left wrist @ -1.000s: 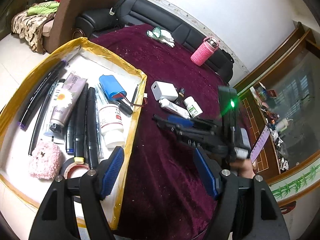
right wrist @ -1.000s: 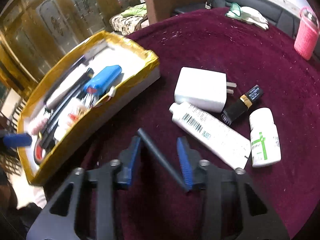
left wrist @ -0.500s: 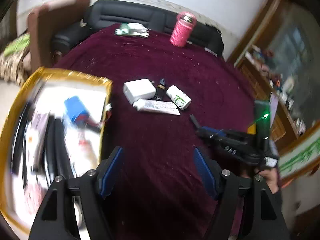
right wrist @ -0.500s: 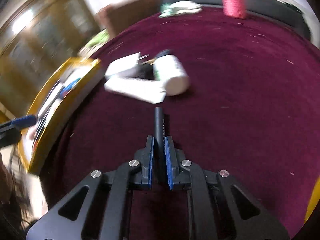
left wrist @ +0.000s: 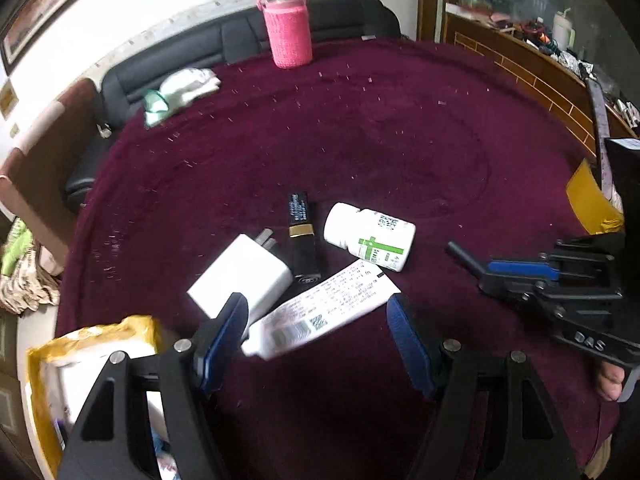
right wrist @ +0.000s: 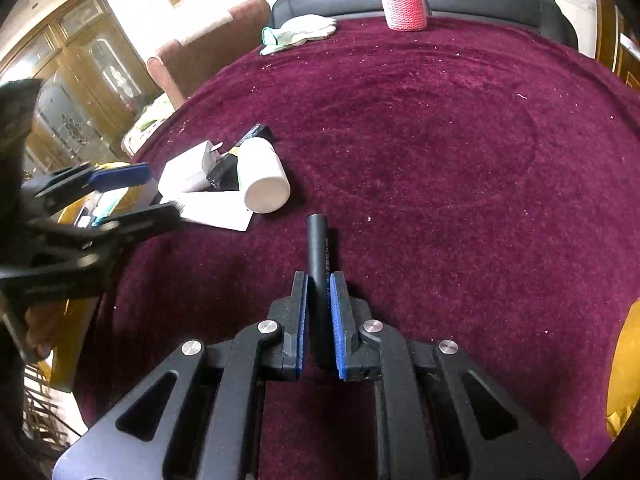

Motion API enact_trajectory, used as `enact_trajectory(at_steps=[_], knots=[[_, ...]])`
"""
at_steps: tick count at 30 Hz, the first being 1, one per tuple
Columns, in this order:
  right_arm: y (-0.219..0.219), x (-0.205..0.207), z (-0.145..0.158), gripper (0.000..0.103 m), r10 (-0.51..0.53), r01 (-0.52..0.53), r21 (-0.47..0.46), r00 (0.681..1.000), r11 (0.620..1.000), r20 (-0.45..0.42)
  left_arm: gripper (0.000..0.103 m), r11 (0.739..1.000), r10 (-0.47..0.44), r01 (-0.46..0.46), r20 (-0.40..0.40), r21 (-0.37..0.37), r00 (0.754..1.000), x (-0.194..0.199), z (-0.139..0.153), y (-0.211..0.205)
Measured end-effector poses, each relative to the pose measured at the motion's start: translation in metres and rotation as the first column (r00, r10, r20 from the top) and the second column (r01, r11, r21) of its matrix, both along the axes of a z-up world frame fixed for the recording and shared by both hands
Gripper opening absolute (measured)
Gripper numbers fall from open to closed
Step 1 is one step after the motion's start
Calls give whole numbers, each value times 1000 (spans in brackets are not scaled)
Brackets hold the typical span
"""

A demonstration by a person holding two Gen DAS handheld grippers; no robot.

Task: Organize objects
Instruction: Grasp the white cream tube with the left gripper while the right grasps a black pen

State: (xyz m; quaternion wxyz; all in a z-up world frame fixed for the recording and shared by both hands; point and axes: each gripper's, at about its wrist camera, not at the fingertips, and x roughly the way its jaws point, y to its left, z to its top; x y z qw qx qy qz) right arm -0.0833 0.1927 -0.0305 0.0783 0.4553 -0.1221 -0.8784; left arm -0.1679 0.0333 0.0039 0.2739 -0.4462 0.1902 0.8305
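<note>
My right gripper is shut on a black tube that sticks out past its blue pads, just above the maroon cloth; the same gripper and tube show at the right of the left wrist view. My left gripper stands open, with the end of a white squeeze tube between its fingers, untouched. Beside that tube lie a white charger, a black lipstick and a white pill bottle. In the right wrist view the left gripper hovers at the same cluster.
A yellow-rimmed box with items in it sits at the lower left. A pink knitted bottle and a pale glove lie at the table's far side. A yellow edge shows at the right. Black sofa and wooden cabinets surround the table.
My right gripper closed on the black tube and swung it away from the box. My left gripper moved from over the box to the cluster of white items, rolling as it went.
</note>
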Motion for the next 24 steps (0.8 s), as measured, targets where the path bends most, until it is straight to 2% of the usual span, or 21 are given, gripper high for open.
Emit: enact_trajectory(at_steps=[3,8,10,14,18,21,24], knots=[[0,0,0,11,-1,1,2,1000,1000,2,72,999,-46,47,90,-6,995,-9,-12,4],[0,0,0,11,-1,1,-1,1000,1000,6,74,991,-105,110,76,-71,992,-7,-19,13],[0,0,0,11,-1,1,5,1000,1000,6,74,988,-107,116,94,-98,990,-12,-26,15],[1,0,0,11,-1,1,-4,1000,1000,6,73,997,-44,54,197,-46,979,-16,-26,5],[2,0,0,11,-3,3,-12,1000,1000,9,73,993,-111,120,274,-18,955,7,-23,6],[1,-1,-1,11,-2,2,-5,1000,1000,8,73,989,-116,135,261,-58,958,14,-24,13],[1,-1,-1,11,-3,3,-12,1000,1000,8,73,996,-59,72,258,-43,964,5,-24,14]])
